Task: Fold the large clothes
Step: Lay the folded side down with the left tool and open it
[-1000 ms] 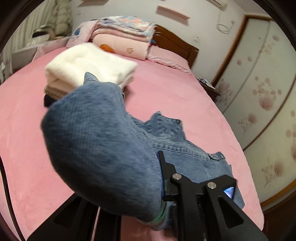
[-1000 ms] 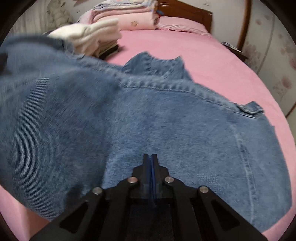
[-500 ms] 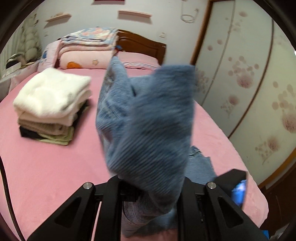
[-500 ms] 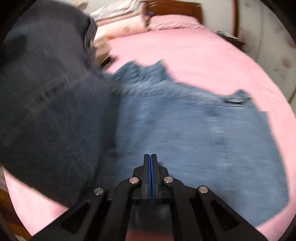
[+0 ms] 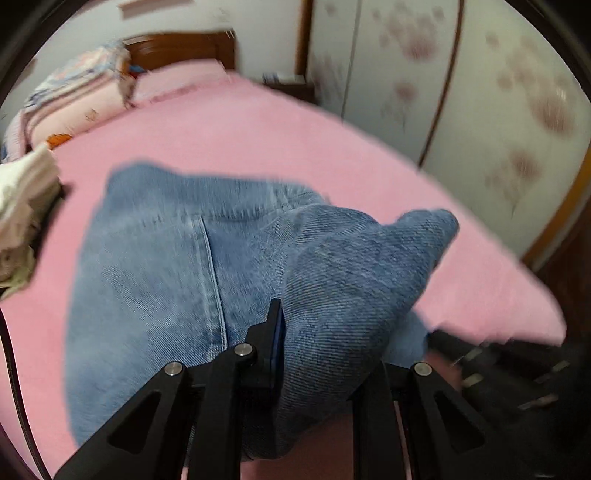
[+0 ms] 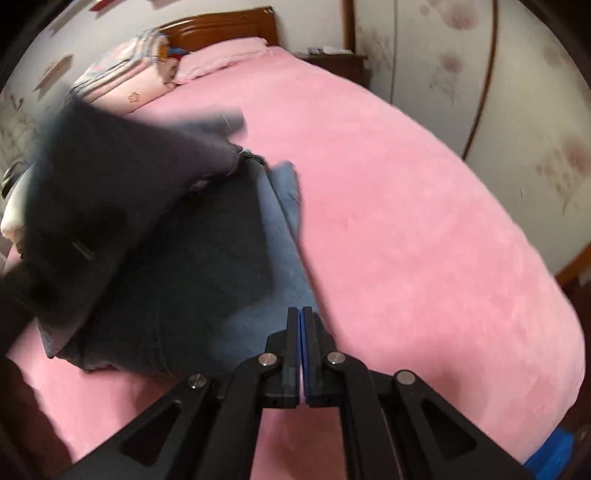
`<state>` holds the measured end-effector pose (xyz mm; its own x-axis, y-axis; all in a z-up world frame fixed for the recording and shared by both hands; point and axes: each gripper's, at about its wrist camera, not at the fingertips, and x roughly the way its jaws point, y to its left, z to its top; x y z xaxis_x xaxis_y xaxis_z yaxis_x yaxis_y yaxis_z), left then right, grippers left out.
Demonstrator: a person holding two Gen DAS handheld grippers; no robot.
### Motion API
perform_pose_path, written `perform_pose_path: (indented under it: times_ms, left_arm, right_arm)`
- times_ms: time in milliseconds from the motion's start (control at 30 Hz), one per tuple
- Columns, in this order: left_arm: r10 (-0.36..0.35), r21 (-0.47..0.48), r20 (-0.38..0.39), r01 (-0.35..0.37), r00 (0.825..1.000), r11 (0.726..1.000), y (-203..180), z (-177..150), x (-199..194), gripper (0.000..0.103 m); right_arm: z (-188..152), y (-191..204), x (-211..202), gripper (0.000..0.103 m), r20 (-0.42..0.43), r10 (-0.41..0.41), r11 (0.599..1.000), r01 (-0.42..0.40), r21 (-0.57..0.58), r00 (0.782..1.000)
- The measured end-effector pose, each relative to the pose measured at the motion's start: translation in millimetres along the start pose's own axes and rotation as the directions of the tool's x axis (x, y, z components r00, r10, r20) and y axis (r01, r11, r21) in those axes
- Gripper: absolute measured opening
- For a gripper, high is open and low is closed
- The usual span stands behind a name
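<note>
Nearest to me, my left gripper (image 5: 284, 332) is clamped on a bunched corner of the denim garment (image 5: 177, 266), the cloth swelling up over the right finger and hiding it. A second ago that same bundle hung high in front of the lens with the stack of folded clothes (image 5: 22, 218) behind it; now it has swung across and down toward the right side of the body panel, which lies flat on the pink bed (image 5: 258, 140). In the left wrist view my right gripper (image 5: 480, 354) shows as a dark blur at the lower right edge, so the 2 hands have come close together.

On the right wrist view, the fingers are pressed together pad to pad; I can't see any cloth between them at the tips, though the denim's edge lies just beside them. A second ago the jacket spread wide under this camera; now it is a narrower strip, shadowed by the left gripper passing over it.

I read this as 1 lengthwise fold nearly laid, with the carried corner not yet set down.

Farther off, the quilts and pillow sit at the headboard (image 6: 221, 26).
</note>
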<state>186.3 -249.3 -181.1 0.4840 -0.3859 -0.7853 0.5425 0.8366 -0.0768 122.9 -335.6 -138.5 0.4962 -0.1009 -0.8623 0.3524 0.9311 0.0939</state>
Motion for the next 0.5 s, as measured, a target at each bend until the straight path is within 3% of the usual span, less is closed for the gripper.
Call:
perform_pose_path:
  times_ms: [100,200,300,367,400,467,500]
  left_arm:
    - [0.02,0.061,0.01,-0.02,1.0,0.998,-10,-10,4,0.016]
    - [-0.022,0.041,-0.007,0.022,1.0,0.999,-5,-3,-1,0.02]
    - [-0.077,0.003,-0.035,0.077,0.996,0.997,6,7,-9,0.032]
    - [-0.136,-0.019,-0.046,0.136,0.99,0.991,11,12,-20,0.053]
    - [-0.16,-0.033,-0.045,0.159,0.986,0.987,12,14,-30,0.057]
    - [-0.214,-0.035,-0.037,0.213,0.976,0.976,13,17,-50,0.072]
    - [-0.224,-0.034,-0.026,0.223,0.974,0.974,15,19,-59,0.073]
  right_arm:
    - [-6,-2,-2,0.003,0.0,-0.009,1.0,0.009,-0.016,1.0]
    - [-4,-4,-4,0.003,-0.005,0.014,1.0,-0.014,-0.01,1.0]
    - [2,-13,-8,0.003,-0.004,0.045,0.999,-0.045,0.012,0.999]
    - [6,-18,-15,0.003,0.003,0.065,0.997,-0.065,0.036,0.998]
    - [9,-19,-19,0.004,0.007,0.076,0.996,-0.076,0.044,0.997]
    - [14,-22,-29,0.01,0.019,0.105,0.992,-0.106,0.064,0.994]
    - [17,-23,-35,0.017,0.027,0.123,0.989,-0.125,0.075,0.992]
